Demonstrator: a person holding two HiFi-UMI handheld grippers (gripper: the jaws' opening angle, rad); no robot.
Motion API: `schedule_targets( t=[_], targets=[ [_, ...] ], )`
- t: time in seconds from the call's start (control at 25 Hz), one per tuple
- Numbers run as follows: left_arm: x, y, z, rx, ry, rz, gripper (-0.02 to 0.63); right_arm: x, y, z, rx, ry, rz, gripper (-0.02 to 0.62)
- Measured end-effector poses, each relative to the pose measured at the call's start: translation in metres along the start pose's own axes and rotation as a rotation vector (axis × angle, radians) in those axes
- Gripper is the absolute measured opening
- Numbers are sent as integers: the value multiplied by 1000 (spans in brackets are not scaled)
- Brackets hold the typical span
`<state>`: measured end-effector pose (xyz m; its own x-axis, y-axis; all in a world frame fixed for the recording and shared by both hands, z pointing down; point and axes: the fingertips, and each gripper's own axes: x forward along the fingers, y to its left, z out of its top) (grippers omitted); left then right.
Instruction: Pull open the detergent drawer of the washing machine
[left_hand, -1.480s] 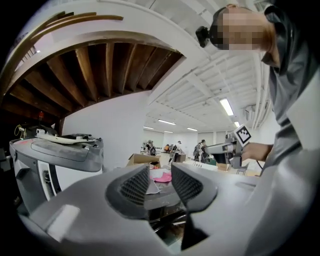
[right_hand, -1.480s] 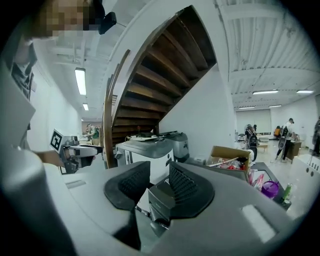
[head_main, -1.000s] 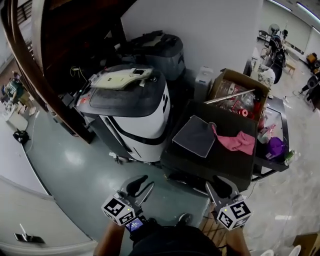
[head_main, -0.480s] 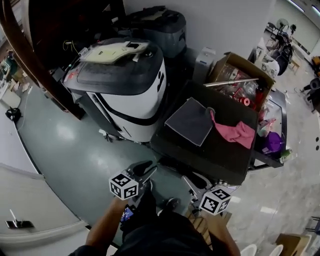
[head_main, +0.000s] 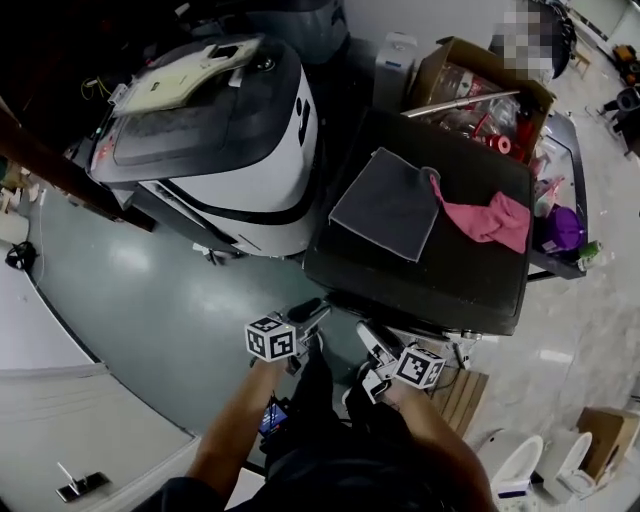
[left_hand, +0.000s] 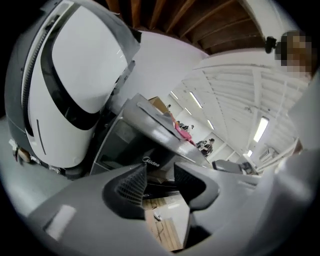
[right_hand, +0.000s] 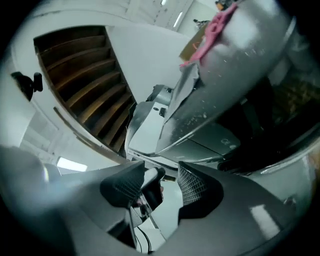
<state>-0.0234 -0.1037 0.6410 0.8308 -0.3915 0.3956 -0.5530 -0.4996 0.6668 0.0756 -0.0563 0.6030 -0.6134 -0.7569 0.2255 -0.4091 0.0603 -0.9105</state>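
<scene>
**Head view:** The washing machine (head_main: 450, 275) is the dark box at mid-right. A grey cloth (head_main: 385, 205) & a pink cloth (head_main: 492, 220) lie on its top. Its front faces the near side and is tucked under the top, so the detergent drawer can't be seen here. Just to the left stands a white & black top-load washer (head_main: 250, 170). A cardboard box (head_main: 470, 80) full of stuff sits far right. The L claw (head_main: 308, 314) & R claw (head_main: 372, 340) are both down low by the machine's near edge, over the green floor (head_main: 150, 320). They are close together but not touching. A wood pallet (head_main: 462, 395) lies at the near right.

**Left gripper view:** The L claw's jaws are a little apart & have just been opening. They squeeze nothing. Only the wood pallet & some floor show thru the gap. The washing machine's dark front is past the tips, w/ a small logo on it. I can't pick out the drawer. The white washer fills the left side.

**Right gripper view:** The pic is tipped over. The R claw's jaws are apart, have just been opening, & grip nothing. A dark lump shows in the gap, farther off; can't tell what it is. The washing machine fills the right side, w/ the pink cloth up top. A grey panel sits past the tips, but I can't tell if it's the drawer.
</scene>
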Motion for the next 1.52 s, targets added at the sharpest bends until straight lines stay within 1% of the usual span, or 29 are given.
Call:
schedule_targets(
  t=[0.08,0.16,0.24,0.4,0.52,0.64,0.8,0.88,0.92,0.96,1.0,1.04,1.08,1.12,1.16,1.32,1.4,1.52],
  targets=[
    [11,16,-7,-53,2,-27,190,14,-22,-7,47,-30,-22,189],
    [22,31,-12,-94,1,-60,215,28,-41,-14,34,-34,-57,189],
    [34,46,-15,-115,-11,-98,244,43,-55,-17,11,-49,-82,189],
    [46,66,-17,-135,-50,-182,258,64,-79,-18,-1,-122,-102,195],
    [52,74,-21,-126,-44,-212,270,72,-92,-15,13,-177,-99,207],
    [52,74,-23,-124,-41,-247,273,77,-94,-10,11,-213,-89,212],
    [51,67,-17,-121,-44,-276,273,87,-91,-9,-33,-204,-42,212],
    [55,64,-7,-163,-77,-279,281,89,-85,-7,-28,-208,-12,212],
    [57,62,-3,-198,-93,-282,301,89,-80,-4,-12,-220,9,212],
    [59,59,0,-231,-108,-294,313,89,-76,-1,11,-238,36,229],
    [60,55,2,-262,-125,-314,317,89,-73,1,37,-257,61,277],
    [60,51,4,-296,-149,-338,328,89,-71,3,57,-271,78,298],
    [60,48,8,-328,-176,-360,385,89,-70,3,69,-278,89,298],
    [60,46,10,-349,-198,-378,420,89,-70,3,74,-277,98,298],
    [61,46,12,-356,-213,-390,428,90,-70,3,72,-268,107,298],
    [62,45,15,-362,-253,-412,430,96,-68,6,29,-216,167,304],
    [62,46,15,-383,-281,-427,429,98,-66,7,15,-227,188,305],
    [59,49,14,-434,-311,-448,428,97,-66,5,16,-247,195,302]
  ],
)
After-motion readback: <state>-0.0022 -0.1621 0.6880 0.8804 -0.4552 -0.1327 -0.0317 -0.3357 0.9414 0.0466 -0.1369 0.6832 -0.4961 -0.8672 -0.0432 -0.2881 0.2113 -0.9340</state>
